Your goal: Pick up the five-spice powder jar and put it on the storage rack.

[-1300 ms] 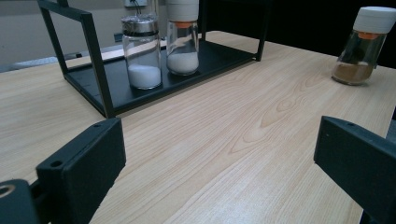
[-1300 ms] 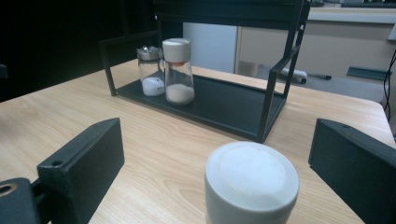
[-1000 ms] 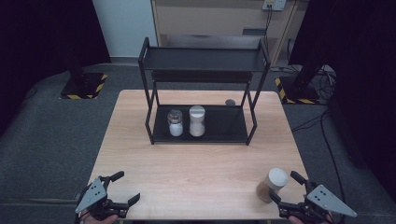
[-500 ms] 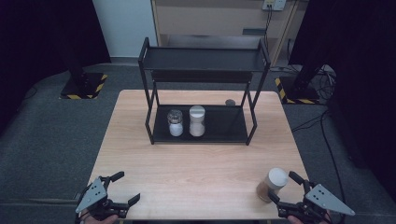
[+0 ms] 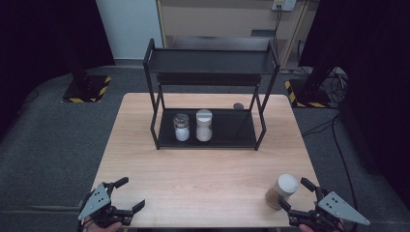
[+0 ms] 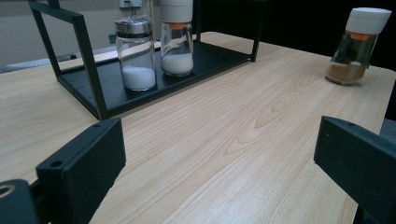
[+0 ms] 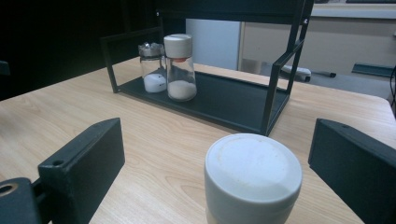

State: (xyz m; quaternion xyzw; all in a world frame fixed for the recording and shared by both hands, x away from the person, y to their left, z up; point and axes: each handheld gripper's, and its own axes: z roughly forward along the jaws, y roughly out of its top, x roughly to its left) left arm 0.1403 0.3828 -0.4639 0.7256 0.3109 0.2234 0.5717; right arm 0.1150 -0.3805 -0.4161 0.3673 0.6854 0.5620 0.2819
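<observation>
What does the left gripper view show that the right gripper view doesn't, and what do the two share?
Left gripper view: the brown-spice jar from the side, its brown powder and the orange band under its white cap, standing apart on the table.

Right gripper view: that jar's white lid from above, close between the open right claw, plus the rack's upper shelf.

Both: the black rack's lower shelf holding the metal-capped shaker and the white-capped jar, each with white powder.

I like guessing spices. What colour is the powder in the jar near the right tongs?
Brown, under a white lid; the jar shows it best in the left gripper view.
</observation>
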